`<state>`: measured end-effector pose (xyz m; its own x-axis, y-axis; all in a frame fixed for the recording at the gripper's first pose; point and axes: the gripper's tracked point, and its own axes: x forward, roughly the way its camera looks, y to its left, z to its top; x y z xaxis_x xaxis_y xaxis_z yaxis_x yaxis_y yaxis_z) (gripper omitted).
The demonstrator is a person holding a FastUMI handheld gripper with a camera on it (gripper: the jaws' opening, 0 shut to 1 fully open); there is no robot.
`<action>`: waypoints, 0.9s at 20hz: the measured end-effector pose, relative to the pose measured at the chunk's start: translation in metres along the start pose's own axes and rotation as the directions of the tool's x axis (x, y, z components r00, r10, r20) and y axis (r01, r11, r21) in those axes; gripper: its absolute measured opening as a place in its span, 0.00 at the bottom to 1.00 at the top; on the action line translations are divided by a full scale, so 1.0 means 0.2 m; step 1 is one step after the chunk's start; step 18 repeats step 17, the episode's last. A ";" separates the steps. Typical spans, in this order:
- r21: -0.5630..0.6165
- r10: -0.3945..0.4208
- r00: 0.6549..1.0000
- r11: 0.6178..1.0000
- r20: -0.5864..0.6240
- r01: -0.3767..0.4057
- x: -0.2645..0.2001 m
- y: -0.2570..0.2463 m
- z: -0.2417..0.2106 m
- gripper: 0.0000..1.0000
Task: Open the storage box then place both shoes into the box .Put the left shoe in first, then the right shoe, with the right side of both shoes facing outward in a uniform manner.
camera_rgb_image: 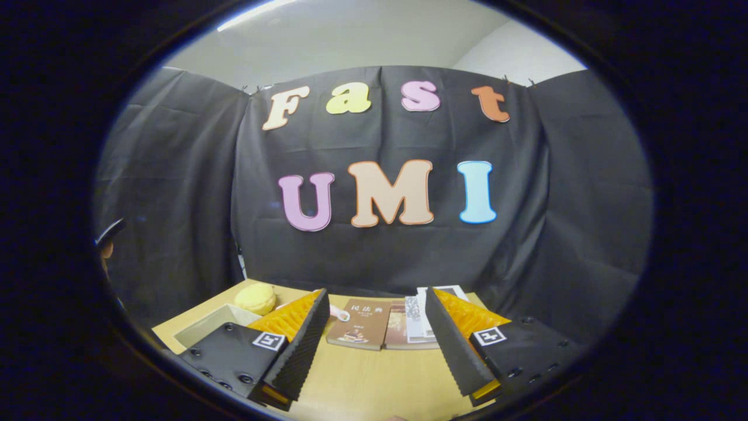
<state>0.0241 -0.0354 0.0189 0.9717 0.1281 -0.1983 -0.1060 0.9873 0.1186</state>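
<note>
The gripper [374, 345] was spread wide, its two ribbed black pads set well apart with nothing between them but bare table [374, 383]. Each finger carried an orange body behind the pad and a small black-and-white marker on its black mount.

Of the task's things, little could be told. A pale open tray or box [207, 328] lay just beyond the left finger [298, 345], partly hidden by it; whether it was the storage box could not be told. No shape could be made out as a shoe.

A round yellow lump [255, 298] sat at the far edge of that tray, near the table's back left. Something small and pink-white [340, 314] peeked out beside the left finger's tip.

Ahead of the fingers, between their tips, lay a brown book [357, 331], with another brownish one [396, 334] touching its right side. White printed sheets [422, 310] lay against those, just inside the right finger [453, 345].

The black cloth wall [175, 193] rose behind the table.
</note>
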 end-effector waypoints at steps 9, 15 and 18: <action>0.034 -0.039 0.996 0.999 0.077 0.036 0.04 -0.13 0.11 1.00; 0.021 -0.051 0.993 0.999 0.105 0.049 0.04 -0.14 0.15 1.00; 0.001 -0.054 0.993 0.999 0.108 0.054 0.03 -0.12 0.15 1.00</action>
